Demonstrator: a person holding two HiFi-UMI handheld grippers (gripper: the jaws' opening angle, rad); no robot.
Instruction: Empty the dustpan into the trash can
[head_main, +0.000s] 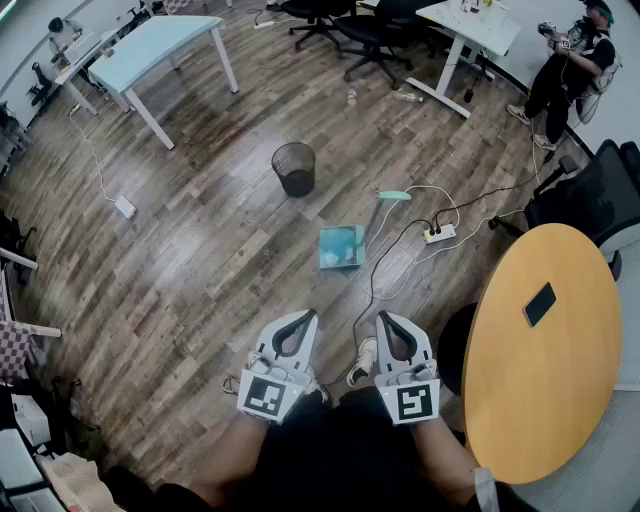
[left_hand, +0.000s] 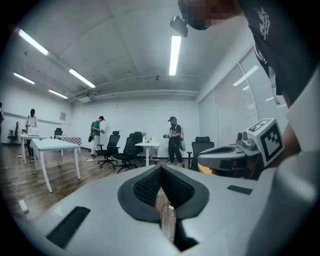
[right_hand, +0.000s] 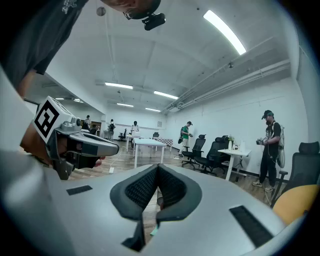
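The left gripper (head_main: 303, 318) has its two jaws brought together at the tips, with nothing between its ribbed pads (left_hand: 145, 189). The right gripper (head_main: 386, 318) is likewise fully closed and empty. Both are held side by side just in front of the person's body, close together but not touching. They point ahead about level, and bare forearms run back from them to the bottom edge of the head view. A shoe (head_main: 362, 363) shows on the floor between them.

Ahead of the grippers, well apart from them, the dustpan (head_main: 342, 246) lies on the wooden floor (head_main: 200, 260). It is a teal, boxy pan with pale stuff in it that is too small to make out. Its thin handle slants up and away to a teal grip (head_main: 395, 195).

Beyond it, to the left, the trash can (head_main: 294, 168) stands upright, a black mesh bin, apart from the dustpan with bare floor between them.

A white power strip (head_main: 440, 233) lies just right of the dustpan's handle, and its cables (head_main: 385, 262) trail across the floor beside the pan. A round wooden table (head_main: 545, 390) stands at the right with a dark phone (head_main: 540, 303) near its far edge.
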